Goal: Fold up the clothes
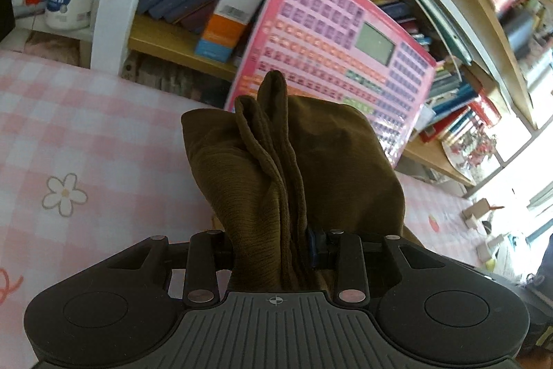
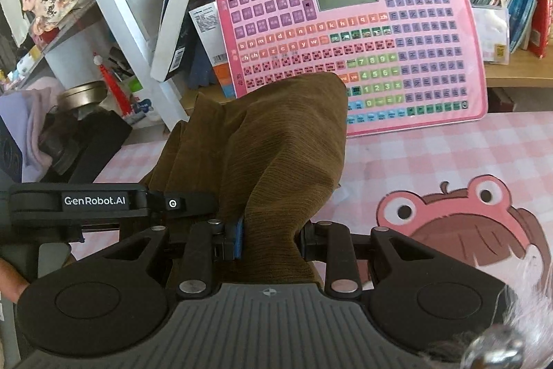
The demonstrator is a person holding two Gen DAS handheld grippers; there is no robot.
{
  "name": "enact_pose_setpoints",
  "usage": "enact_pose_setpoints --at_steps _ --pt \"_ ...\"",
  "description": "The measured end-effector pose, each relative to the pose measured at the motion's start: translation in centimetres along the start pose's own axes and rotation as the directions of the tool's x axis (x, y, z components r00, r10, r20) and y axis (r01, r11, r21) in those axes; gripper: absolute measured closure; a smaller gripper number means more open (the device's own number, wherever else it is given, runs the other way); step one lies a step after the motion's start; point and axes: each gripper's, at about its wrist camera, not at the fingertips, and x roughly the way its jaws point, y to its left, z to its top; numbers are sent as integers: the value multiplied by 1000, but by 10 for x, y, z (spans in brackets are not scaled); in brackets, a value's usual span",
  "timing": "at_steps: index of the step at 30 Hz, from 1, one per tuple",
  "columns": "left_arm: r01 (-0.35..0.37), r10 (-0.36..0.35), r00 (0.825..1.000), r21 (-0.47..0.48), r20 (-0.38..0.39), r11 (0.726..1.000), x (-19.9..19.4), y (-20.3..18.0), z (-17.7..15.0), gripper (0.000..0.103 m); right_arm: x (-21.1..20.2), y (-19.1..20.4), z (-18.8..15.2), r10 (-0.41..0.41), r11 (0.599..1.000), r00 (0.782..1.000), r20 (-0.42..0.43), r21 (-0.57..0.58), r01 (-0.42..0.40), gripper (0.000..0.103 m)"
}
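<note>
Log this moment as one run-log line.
left gripper: shut on brown garment | right gripper: shut on brown garment | over pink checked sheet

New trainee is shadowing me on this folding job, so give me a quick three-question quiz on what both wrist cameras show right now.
1. True or false: the left gripper is shut on the olive-brown garment.
2. What does the right gripper hold? A) a book B) the olive-brown garment C) nothing
3. What stands propped against the bookshelf behind the garment?

Key: 1 true. 2 B. 3 the pink learning-machine keyboard, standing at the edge of the pink checked cloth.
</note>
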Motion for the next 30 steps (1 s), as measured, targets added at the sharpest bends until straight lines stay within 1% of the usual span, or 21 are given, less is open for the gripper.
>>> enact_pose_setpoints --at_steps 2,3,4,5,6,8,9,11,15,19,21,27,30 --pt "0 0 1000 -21 -7 1000 6 7 1 70 8 -2 -1 1 1000 1000 -11 19 -1 74" --pt "-10 10 1000 -26 -20 1000 10 11 0 69 13 -5 -2 -5 999 1000 -30 32 6 73" --pt "-23 22 999 -28 -35 999 15 14 -1 68 17 -7 -4 -18 999 998 -53 39 21 68" --pt "-35 34 998 -30 -49 999 19 17 -2 62 21 -9 -6 -36 998 997 -71 43 39 59" --pt "-38 37 998 -30 -49 999 20 19 -4 58 24 -11 -8 -51 997 995 -85 48 55 56" --pt "-38 37 999 -29 -39 999 19 20 -5 55 23 -15 -10 -60 996 995 -81 65 66 45" --pt "-42 41 998 -27 -38 999 18 20 -5 52 22 -16 -10 -66 995 995 -79 72 72 42" --pt "-62 61 998 -20 -30 998 13 20 -3 49 19 -16 -10 -84 994 993 -84 70 90 35" --pt "-111 111 994 11 -1 994 -3 12 -4 45 4 -11 -10 -104 993 992 -73 44 107 30" --pt "-159 154 986 73 66 985 -30 -7 -16 37 -16 -3 -12 -129 992 991 -42 -1 129 27" --pt "-175 168 981 79 93 981 -42 -15 -25 34 -30 0 -14 -147 989 989 -21 -18 147 26" --pt "-245 234 964 80 127 966 -72 -45 -60 30 -69 5 -30 -166 984 986 13 -62 166 24" --pt "-270 259 958 86 123 959 -77 -58 -75 30 -85 3 -39 -170 982 985 13 -81 171 22"
